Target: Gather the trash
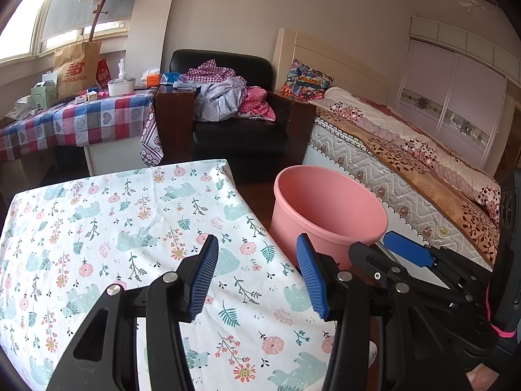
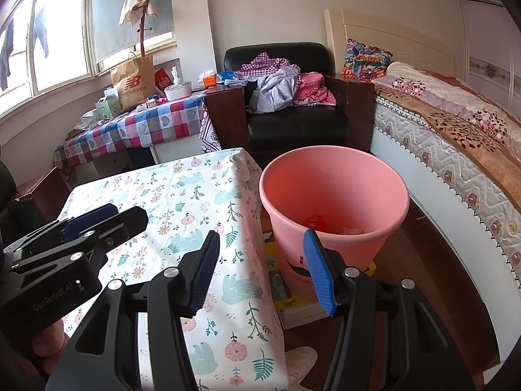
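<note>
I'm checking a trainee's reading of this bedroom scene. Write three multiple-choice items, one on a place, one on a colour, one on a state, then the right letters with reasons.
1. Where does the round pink plastic bucket stand?
A. on the bed
B. on the floor between the floral-cloth table and the bed
C. on the armchair

2. What colour are the ribbed pads on the left gripper?
A. blue
B. green
C. yellow

3. What is the right gripper doing?
A. clamping a bottle
B. shut with nothing in it
C. open, holding nothing

Answers: B, since the bucket sits low beside the table's edge; A, since both pads show blue; C, since a clear gap lies between its pads.
</note>
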A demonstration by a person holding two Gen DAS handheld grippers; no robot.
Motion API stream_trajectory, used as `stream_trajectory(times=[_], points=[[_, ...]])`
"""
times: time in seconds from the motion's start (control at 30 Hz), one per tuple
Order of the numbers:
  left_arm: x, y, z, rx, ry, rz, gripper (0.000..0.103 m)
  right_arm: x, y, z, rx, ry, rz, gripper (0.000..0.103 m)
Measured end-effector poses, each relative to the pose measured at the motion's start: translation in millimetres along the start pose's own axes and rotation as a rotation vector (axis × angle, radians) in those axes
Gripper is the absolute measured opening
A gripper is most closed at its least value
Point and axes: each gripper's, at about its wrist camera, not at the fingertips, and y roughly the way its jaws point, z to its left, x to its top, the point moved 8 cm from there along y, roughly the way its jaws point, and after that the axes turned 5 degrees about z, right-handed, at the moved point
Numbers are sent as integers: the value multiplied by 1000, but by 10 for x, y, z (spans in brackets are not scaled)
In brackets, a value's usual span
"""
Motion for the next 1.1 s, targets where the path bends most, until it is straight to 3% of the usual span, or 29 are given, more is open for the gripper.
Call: stream_trajectory(times=[1.1], points=[[-21,8,-31,0,3,10,49,-8,-6,30,3,-2,1,54]])
